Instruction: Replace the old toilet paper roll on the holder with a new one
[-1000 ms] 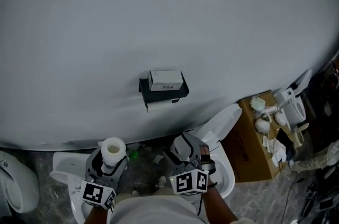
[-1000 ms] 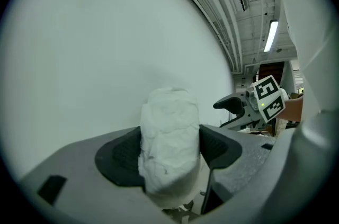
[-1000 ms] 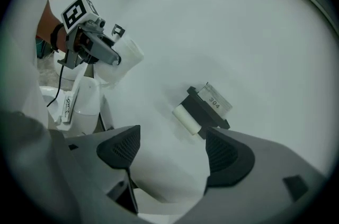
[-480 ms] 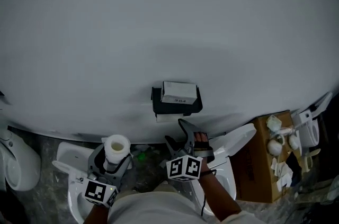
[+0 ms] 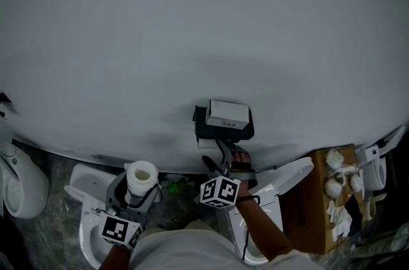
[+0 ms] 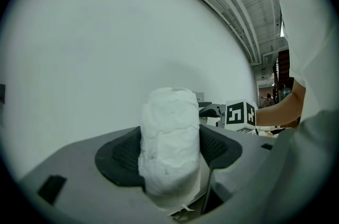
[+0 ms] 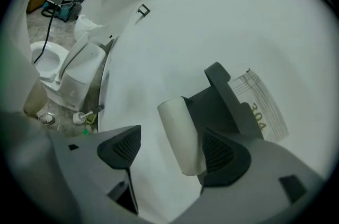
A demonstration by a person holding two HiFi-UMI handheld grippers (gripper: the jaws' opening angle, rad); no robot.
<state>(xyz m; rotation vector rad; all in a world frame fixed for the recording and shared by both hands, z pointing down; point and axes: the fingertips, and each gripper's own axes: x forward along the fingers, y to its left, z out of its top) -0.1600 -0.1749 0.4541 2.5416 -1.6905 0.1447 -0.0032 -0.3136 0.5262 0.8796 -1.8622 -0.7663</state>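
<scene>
Step in hand: removal of the old roll. Your right tongs (image 5: 217,157) stand wide, with the old roll (image 7: 180,135) on the holder (image 7: 217,106) between them, ungripped. Your left tongs (image 5: 139,191) clamp the new roll (image 6: 169,143). Next: close gently, then slide it free.

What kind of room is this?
Probably a mock bathroom in a workshop, not a real one: a toilet paper holder hangs on a bare white wall, several toilets stand loose nearby, and a cardboard box of white parts sits beside them.

right gripper (image 7: 172,150), jaws apart, faces the thin roll (image 7: 179,133) on its holder (image 7: 217,106).
</scene>
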